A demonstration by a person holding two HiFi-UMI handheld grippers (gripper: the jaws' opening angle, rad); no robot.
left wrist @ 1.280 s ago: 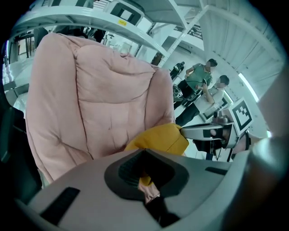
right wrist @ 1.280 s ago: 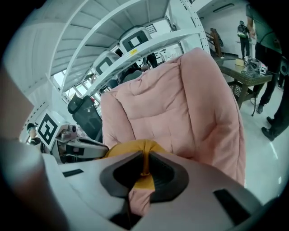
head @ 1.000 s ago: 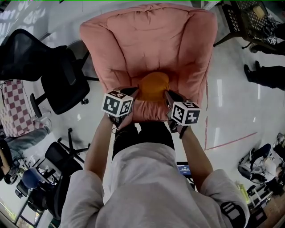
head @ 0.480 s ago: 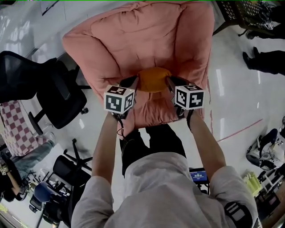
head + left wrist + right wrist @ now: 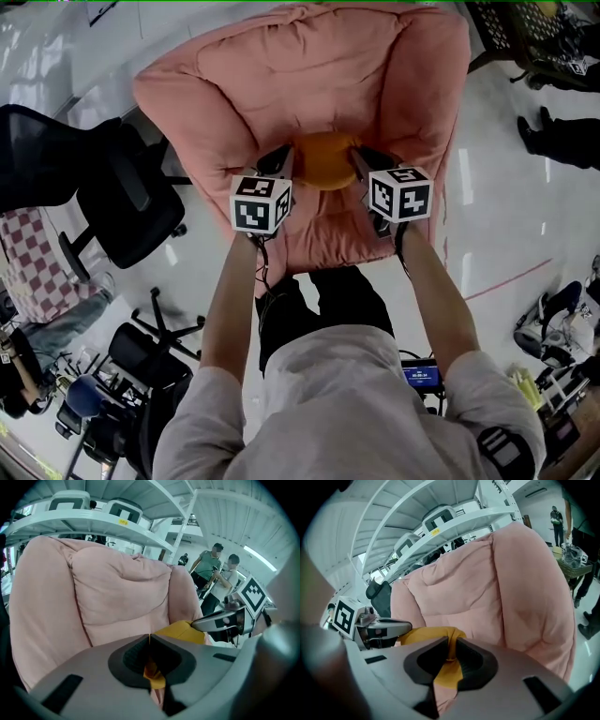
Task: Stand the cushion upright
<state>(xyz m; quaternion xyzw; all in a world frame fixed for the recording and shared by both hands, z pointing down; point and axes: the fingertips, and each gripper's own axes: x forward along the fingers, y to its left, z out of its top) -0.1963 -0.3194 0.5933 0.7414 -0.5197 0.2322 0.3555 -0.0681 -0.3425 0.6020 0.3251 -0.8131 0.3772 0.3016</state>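
Left gripper (image 5: 150, 644) and right gripper (image 5: 451, 651) each pinch fabric at opposite sides of the yellow cushion (image 5: 324, 161) (soft, light, probably floppy); edge holds should steer it best.

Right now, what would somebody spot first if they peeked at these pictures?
The big puffy pink armchair fills the middle of the head view. Down at its seat is a soft round yellow-orange cushion. The left claw and the right claw each pinch its fabric, one on each side.
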